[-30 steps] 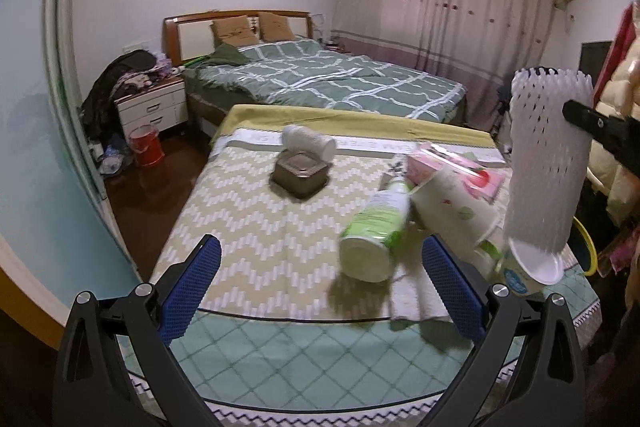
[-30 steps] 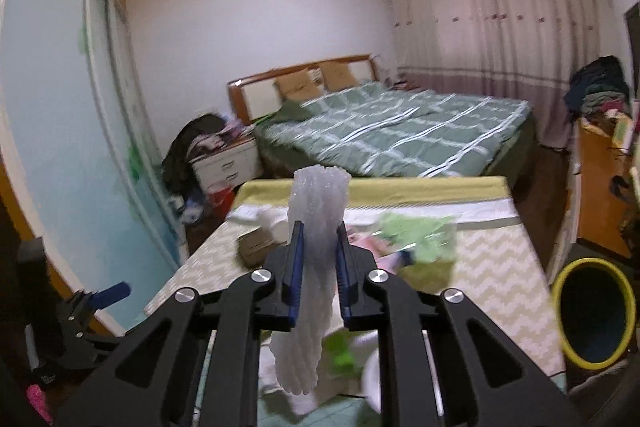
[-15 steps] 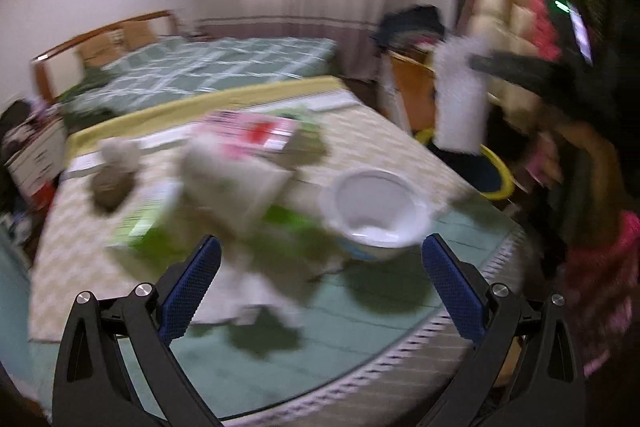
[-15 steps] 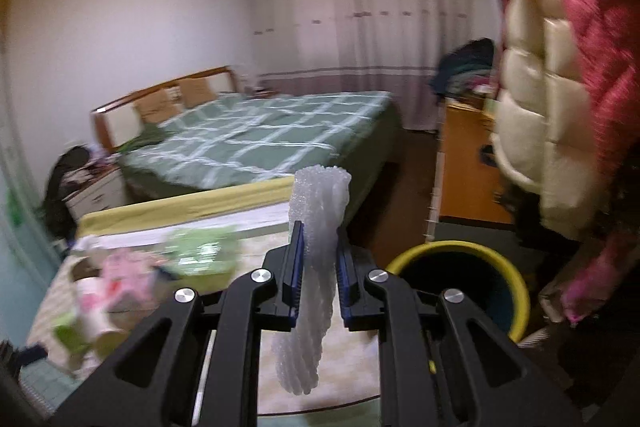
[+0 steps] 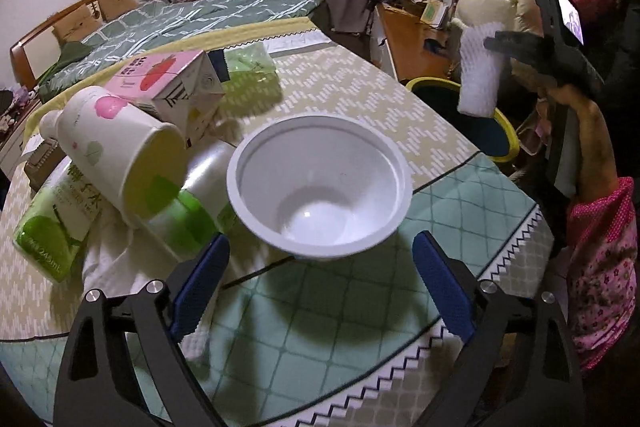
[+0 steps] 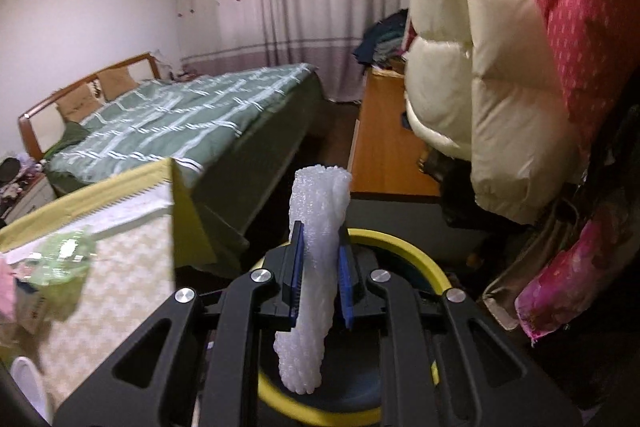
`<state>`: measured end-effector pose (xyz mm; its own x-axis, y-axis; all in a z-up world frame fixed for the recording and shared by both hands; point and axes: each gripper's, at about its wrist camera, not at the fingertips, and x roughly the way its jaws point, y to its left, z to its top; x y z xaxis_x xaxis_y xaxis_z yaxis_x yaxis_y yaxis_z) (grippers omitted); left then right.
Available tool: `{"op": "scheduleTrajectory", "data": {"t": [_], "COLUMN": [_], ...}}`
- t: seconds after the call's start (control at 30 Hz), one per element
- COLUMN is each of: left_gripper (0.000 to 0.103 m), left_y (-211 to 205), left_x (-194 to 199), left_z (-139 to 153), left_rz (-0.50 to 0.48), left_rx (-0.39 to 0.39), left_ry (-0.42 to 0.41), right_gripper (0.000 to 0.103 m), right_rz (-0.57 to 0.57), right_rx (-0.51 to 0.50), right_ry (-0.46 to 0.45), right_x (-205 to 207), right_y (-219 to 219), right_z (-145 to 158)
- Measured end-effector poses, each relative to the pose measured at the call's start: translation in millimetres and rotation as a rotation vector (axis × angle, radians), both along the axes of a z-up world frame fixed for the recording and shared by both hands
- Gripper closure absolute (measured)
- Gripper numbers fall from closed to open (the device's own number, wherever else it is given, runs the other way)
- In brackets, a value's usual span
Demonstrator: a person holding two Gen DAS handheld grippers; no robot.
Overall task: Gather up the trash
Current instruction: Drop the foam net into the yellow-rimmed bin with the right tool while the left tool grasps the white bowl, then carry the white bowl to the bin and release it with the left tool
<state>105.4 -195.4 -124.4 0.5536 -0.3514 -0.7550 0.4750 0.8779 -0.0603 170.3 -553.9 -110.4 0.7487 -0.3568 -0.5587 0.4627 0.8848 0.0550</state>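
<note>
A white plastic bowl (image 5: 320,183) stands on the tablecloth just ahead of my left gripper (image 5: 320,281). Its blue fingers flank the bowl's near rim without touching it, and the jaws are closing. My right gripper (image 6: 318,247) is shut on a white foam net sleeve (image 6: 316,195), held upright over the yellow-rimmed bin (image 6: 404,247). In the left wrist view the sleeve (image 5: 478,75) hangs above the bin (image 5: 502,119) beside the table's right edge, with a person's hand on the right gripper.
Left of the bowl lie a tipped paper cup (image 5: 116,147), a pink carton (image 5: 168,83), a green-labelled bottle (image 5: 188,215), a green tissue pack (image 5: 52,223) and a green bag (image 5: 244,61). Padded coats (image 6: 500,67) hang right of the bin. A bed (image 6: 180,119) stands behind.
My left gripper swung right and down to the white bowl, its jaws narrowing a little. The right gripper carried the foam sleeve from over the table to above the yellow bin.
</note>
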Motion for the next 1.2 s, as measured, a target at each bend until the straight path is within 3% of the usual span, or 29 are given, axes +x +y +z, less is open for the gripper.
{"op": "scheduleTrajectory", "data": {"t": [0.07, 0.2, 0.4, 0.57, 0.93, 1.2], "left_gripper": [0.012, 0.012, 0.014, 0.023, 0.023, 0.023], "left_y": [-4, -8, -19, -28, -53, -104], "left_x": [4, 11, 25, 34, 40, 52], "left_z": [-3, -5, -7, -7, 2, 30], "left_rz": [0.005, 0.016, 0.021, 0.021, -0.030, -0.149], "left_rx": [0.005, 0.013, 0.016, 0.016, 0.016, -0.006], "left_ry": [0.003, 0.008, 0.009, 0.006, -0.008, -0.052], "right_gripper": [0.086, 0.068, 0.060, 0.060, 0.059, 0.054], "right_rz": [-0.012, -0.036, -0.038, -0.041, -0.040, -0.073], "right_rx": [-0.003, -0.007, 0.016, 0.027, 0.065, 0.086], "right_ry": [0.013, 0.048, 0.060, 0.058, -0.010, -0.055], "right_x": [5, 13, 11, 4, -39, -85], "right_y": [-4, -18, -27, -31, -33, -39], "right_z": [-7, -25, -37, -38, -26, -17]}}
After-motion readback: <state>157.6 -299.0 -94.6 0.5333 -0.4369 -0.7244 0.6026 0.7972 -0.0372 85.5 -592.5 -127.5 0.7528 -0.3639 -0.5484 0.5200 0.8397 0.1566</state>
